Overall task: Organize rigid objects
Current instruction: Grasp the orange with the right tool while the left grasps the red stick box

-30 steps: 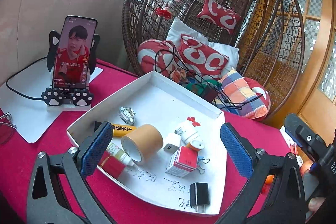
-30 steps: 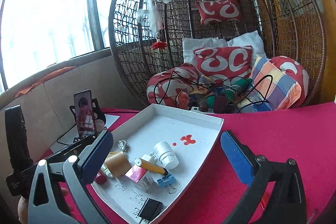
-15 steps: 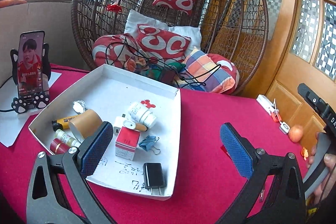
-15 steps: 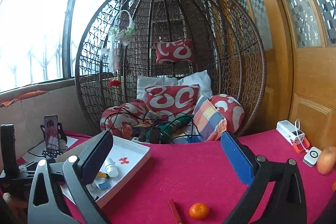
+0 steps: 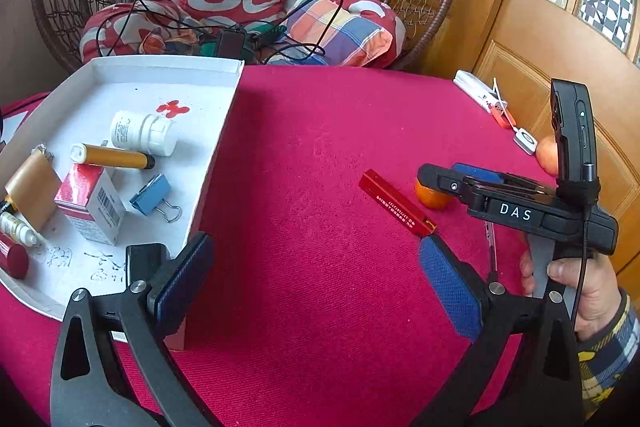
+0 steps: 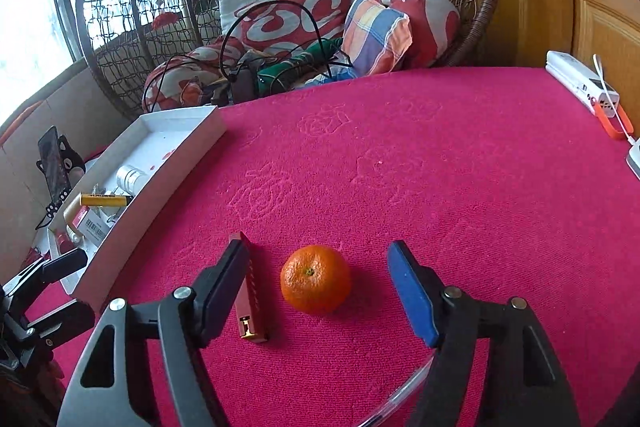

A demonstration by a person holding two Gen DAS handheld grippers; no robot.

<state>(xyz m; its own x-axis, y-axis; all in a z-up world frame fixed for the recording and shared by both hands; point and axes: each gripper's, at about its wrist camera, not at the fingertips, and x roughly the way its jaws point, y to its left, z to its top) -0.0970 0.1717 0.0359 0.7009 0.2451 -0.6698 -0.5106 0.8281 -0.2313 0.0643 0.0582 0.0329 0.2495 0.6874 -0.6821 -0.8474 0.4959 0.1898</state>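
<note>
In the right wrist view alone, the right hand-held gripper (image 6: 318,287) is closing, not yet touching the orange (image 6: 316,279) between its pads.

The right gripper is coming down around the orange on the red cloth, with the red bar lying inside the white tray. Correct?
Not quite. The red bar lies on the red cloth beside the orange, outside the white tray, as the right wrist view shows. The right gripper straddles the orange, jaws closing, not yet touching.

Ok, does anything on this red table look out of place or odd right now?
Yes. A small orange and a slim red box lie loose on the red cloth, outside the white tray that holds the other small items. The right gripper is closing around the orange, pads not yet touching.
</note>
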